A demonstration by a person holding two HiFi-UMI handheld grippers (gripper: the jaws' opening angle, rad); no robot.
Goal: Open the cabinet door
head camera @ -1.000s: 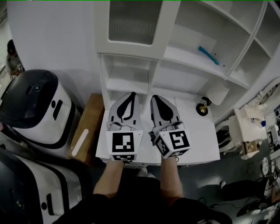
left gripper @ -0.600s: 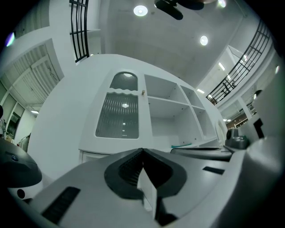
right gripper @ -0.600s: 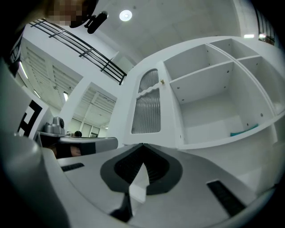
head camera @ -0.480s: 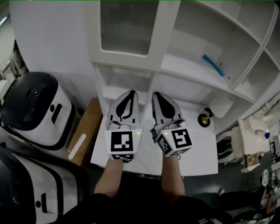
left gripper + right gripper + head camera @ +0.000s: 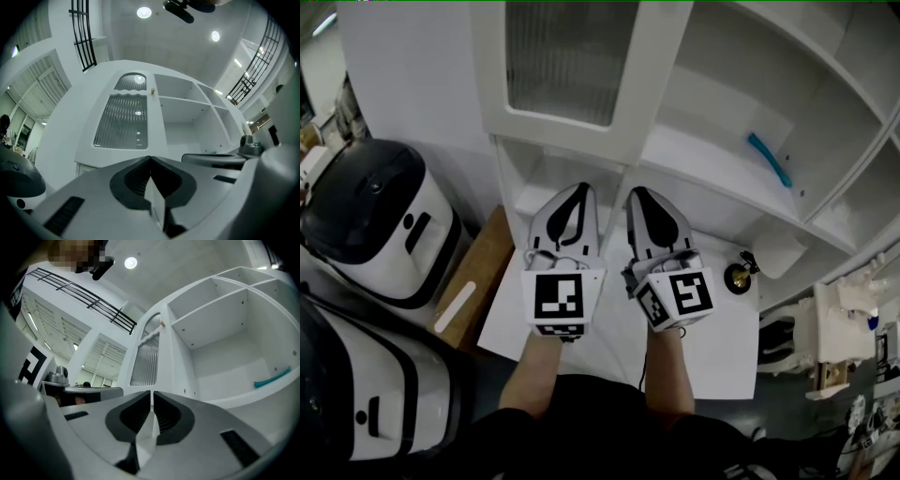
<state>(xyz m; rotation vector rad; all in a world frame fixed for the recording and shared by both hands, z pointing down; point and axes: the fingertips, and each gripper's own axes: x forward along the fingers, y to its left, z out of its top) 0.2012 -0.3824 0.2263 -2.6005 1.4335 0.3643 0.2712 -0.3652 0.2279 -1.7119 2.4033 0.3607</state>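
1. Head view: I hold the left gripper [image 5: 578, 189] and the right gripper [image 5: 636, 193] side by side above the white desk [image 5: 727, 352], both pointing at the white cabinet [image 5: 694, 150].
2. Left gripper view: the jaws of my left gripper [image 5: 150, 159] are pressed together at the tips, with nothing between them.
3. Right gripper view: the jaws of my right gripper [image 5: 151, 393] are likewise closed and empty.
4. The cabinet door [image 5: 572, 66] has a ribbed glass pane and sits in the upper left part of the cabinet. It is far beyond both tips, and neither gripper touches it.
5. The door [image 5: 123, 119] appears closed against its frame. A small knob [image 5: 152, 91] sits high on its right edge.
6. Open shelves fill the cabinet to the right of the door, and a teal object [image 5: 769, 159] lies on one of them.
7. A small brass-and-black item [image 5: 739, 275] stands on the desk's far right. A wooden board [image 5: 478, 272] and a black-and-white machine [image 5: 375, 220] sit to the left.
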